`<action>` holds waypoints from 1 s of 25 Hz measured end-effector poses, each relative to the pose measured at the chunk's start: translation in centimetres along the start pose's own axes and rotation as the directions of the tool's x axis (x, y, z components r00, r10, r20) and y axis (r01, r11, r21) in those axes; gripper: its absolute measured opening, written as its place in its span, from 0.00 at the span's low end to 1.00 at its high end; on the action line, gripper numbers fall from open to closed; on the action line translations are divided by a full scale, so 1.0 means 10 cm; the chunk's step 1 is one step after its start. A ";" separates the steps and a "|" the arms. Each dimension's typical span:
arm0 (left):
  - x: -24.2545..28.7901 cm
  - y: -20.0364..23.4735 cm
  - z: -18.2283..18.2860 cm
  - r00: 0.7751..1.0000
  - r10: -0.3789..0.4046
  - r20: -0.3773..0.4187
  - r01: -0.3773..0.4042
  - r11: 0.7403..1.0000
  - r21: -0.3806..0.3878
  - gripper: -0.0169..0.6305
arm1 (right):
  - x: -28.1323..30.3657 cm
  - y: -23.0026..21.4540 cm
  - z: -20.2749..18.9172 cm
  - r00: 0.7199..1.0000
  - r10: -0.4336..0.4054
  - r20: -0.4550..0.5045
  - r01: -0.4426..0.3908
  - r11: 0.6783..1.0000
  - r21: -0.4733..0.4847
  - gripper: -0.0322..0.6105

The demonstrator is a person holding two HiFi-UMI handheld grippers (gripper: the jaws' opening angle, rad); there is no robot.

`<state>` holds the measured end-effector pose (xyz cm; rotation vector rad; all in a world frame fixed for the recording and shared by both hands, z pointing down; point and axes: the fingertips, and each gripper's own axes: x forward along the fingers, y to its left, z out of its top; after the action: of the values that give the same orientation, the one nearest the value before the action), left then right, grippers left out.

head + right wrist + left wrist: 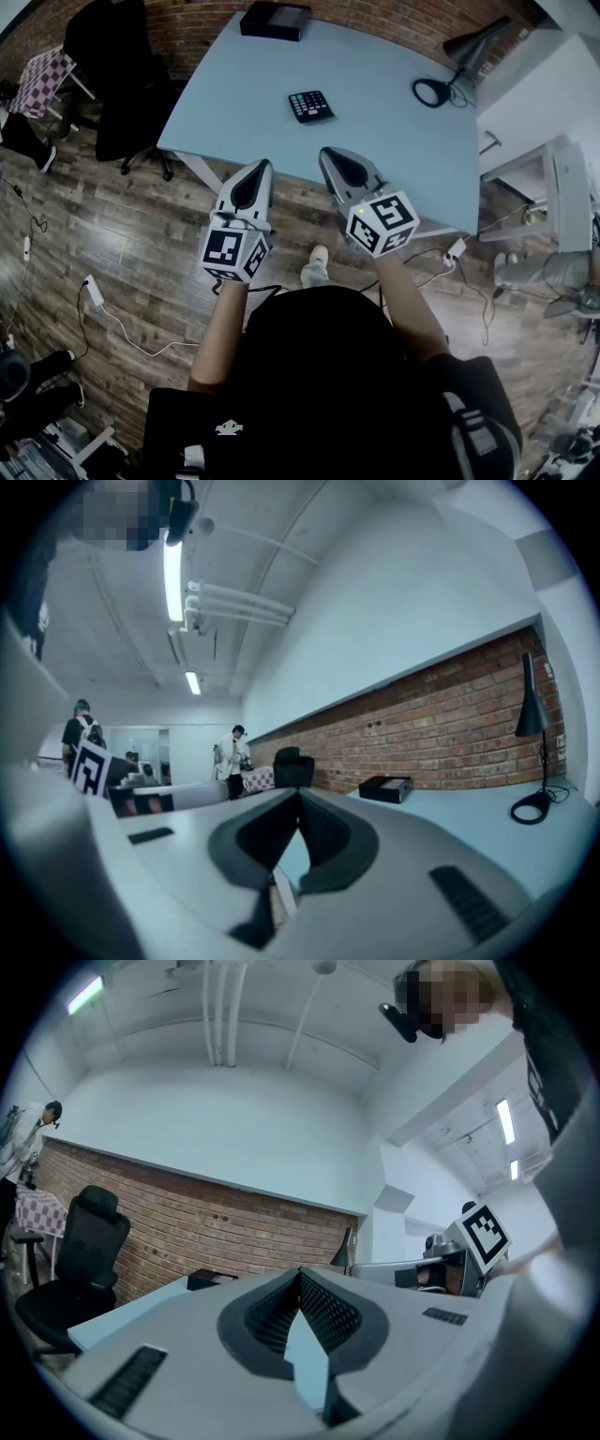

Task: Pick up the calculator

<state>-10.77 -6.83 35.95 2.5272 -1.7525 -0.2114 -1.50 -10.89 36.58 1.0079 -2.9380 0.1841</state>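
A black calculator (310, 105) lies flat near the middle of the pale blue table (403, 169), seen only in the head view. Both grippers hang level over the floor just short of the table's near edge, pointing toward it. My left gripper (263, 166) is shut and holds nothing; its tips meet in the left gripper view (300, 1271). My right gripper (327, 152) is also shut and empty, with its tips together in the right gripper view (298, 794). The calculator sits beyond both grippers, between their lines and closer to the right one.
A black box (274, 19) rests at the table's far edge by the brick wall. A black desk lamp (441, 84) stands at the far right of the table. A black office chair (127, 84) is left of the table. Cables and a power strip (94, 292) lie on the wooden floor.
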 end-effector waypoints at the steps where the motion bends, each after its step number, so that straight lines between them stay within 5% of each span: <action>1: 0.05 0.01 0.00 1.000 0.000 0.001 0.000 1.000 0.001 0.03 | 0.02 -0.05 0.01 1.000 0.001 -0.001 -0.001 1.000 -0.001 0.06; 25: 1.10 0.14 -0.30 0.997 0.027 -0.079 -0.027 1.000 0.004 0.03 | 0.53 -1.08 -0.02 0.999 0.035 -0.015 -0.035 0.998 0.057 0.06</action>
<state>-7.82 -17.66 38.23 2.4760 -1.7579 -0.1058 0.89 -22.58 38.23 0.9572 -2.9529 0.2764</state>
